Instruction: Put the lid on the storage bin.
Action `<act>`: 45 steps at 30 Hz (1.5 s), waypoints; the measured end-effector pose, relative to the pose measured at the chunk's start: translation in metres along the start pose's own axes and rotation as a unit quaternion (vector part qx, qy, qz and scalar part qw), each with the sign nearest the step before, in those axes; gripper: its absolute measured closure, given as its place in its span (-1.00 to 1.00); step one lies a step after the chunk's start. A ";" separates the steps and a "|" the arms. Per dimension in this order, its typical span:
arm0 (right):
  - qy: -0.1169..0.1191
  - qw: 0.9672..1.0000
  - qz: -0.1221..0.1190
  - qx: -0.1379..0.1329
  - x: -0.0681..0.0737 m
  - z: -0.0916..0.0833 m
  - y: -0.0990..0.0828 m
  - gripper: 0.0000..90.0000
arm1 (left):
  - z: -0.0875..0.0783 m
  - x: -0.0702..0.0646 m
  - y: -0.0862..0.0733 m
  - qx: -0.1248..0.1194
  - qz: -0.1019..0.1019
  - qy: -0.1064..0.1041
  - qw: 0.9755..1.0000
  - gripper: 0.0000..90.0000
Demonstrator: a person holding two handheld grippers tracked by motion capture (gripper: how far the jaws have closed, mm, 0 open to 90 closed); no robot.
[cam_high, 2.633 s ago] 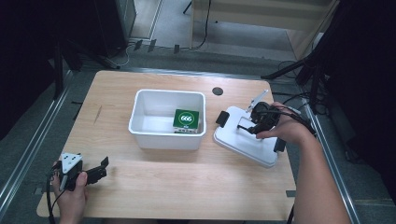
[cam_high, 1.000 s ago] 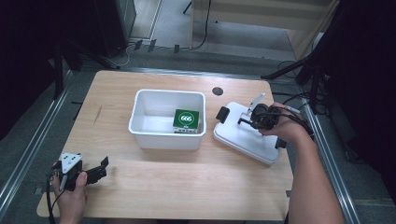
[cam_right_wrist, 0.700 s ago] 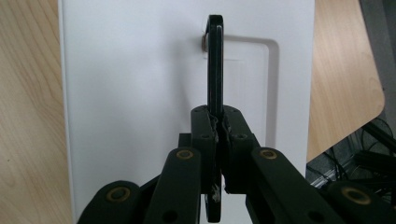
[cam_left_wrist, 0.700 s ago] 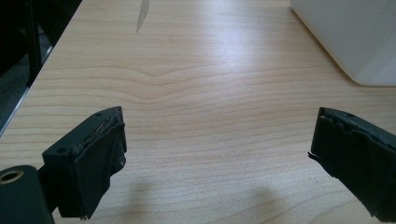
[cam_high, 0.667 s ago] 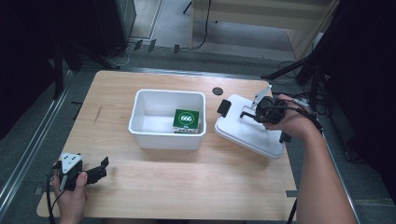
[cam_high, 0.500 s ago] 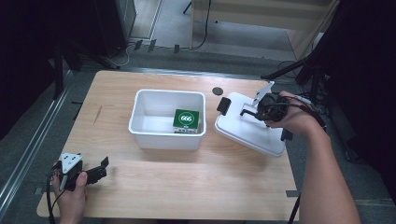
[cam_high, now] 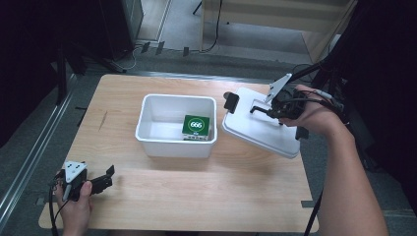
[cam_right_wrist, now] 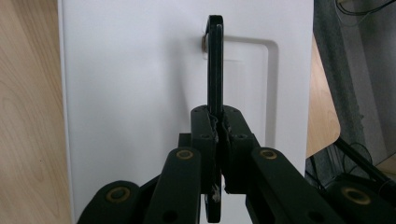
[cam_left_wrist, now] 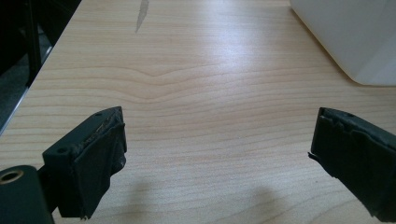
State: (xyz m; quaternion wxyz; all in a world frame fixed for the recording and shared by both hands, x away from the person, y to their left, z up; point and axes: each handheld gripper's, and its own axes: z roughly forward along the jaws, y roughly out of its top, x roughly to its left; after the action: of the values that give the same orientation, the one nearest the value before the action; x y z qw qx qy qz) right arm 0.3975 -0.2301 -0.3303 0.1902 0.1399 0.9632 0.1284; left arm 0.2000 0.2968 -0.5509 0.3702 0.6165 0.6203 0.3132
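A white bin lid (cam_high: 255, 132) hangs tilted above the table's right side, its left end lowest. My right gripper (cam_high: 275, 110) is shut on the lid's thin black handle (cam_high: 259, 109). In the right gripper view the handle (cam_right_wrist: 214, 60) stands edge-on between the pressed pads, over the white lid (cam_right_wrist: 135, 93), with the right gripper (cam_right_wrist: 218, 123) clamped at its base. An open white bin (cam_high: 176, 97) sits mid-table with a green box marked 666 (cam_high: 195, 125) inside. My left gripper (cam_high: 105, 177) rests open at the front left corner; in its own view the left gripper (cam_left_wrist: 217, 140) has bare wood between the jaws.
A black latch (cam_high: 230, 102) sticks up from the lid's left end, close to the bin's right wall. The bin's corner (cam_left_wrist: 345, 37) lies ahead and to the right in the left gripper view. Light wooden tabletop (cam_high: 196, 187) stretches across the front; the table's edges drop to dark floor.
My right gripper has risen with the lid, which has come up off the table and now hangs tilted. The left gripper has stayed where it was.
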 end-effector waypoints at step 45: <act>0.046 0.993 -0.105 -0.032 0.038 0.023 0.144 0.91 | 0.000 0.002 0.001 -0.001 -0.005 -0.006 1.000 -0.91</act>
State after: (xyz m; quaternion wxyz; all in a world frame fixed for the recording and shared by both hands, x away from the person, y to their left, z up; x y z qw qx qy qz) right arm 0.4050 -0.0801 -0.3205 0.1627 0.0253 0.9757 0.1448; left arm 0.2005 0.2985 -0.5507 0.3759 0.6149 0.6210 0.3083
